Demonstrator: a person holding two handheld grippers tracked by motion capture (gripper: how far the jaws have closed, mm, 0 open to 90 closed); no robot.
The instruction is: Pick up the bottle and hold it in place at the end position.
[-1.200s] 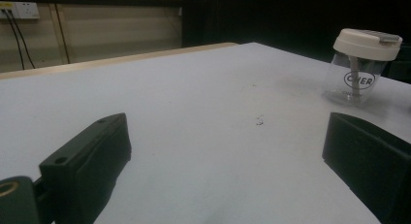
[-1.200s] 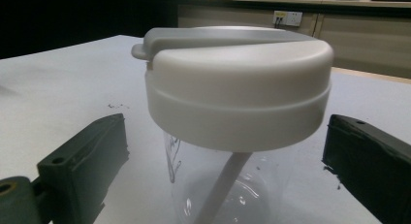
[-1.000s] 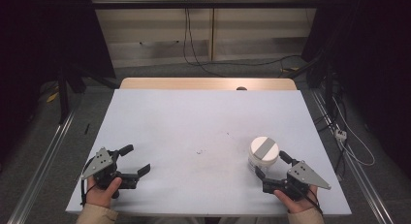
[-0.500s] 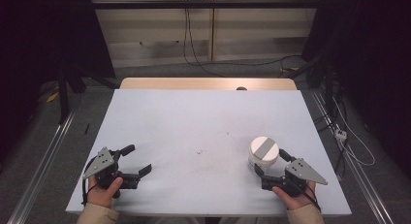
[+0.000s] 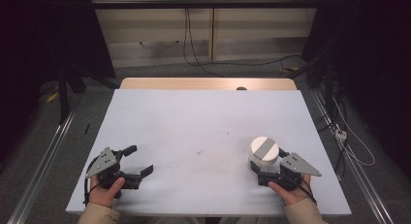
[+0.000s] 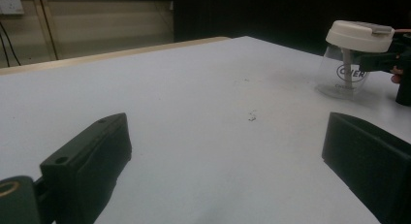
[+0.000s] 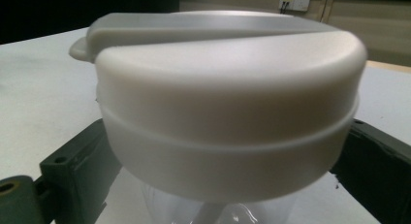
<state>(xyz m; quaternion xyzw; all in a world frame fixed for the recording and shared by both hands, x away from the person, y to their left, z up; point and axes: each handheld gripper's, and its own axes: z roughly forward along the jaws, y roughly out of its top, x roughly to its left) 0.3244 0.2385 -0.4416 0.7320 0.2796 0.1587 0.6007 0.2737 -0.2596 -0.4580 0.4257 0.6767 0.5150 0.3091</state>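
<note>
Near the front right corner of the white bench (image 5: 194,122) stands a clear plastic jar (image 6: 345,73) with a white lid (image 5: 263,149); a grey strip runs across the top of that lid, and dark lettering shows on the jar's clear wall in the left claw view. The right claw (image 5: 259,171) sits just on the person's side of the jar, with one jaw on each side of the clear body below the lid. In the right claw view the lid (image 7: 228,93) looms close and both black jaws flank it from underneath. Those jaws have just been closing with the jar between them, but whether the pads already press the wall cannot be told.

Well to the left of the jar, the left claw (image 5: 140,161) rests low over the bench, released, its jaws spread wide with nothing between them. Between the left claw and the jar lie a few small dark specks (image 5: 199,151) on the white surface, and nothing else stands in the way. Beyond the jar, at the far edge of the bench, a bare wooden strip (image 5: 208,83) shows, with a small dark object (image 5: 241,88) on it. Cables (image 5: 194,49) trail over the floor behind.
</note>
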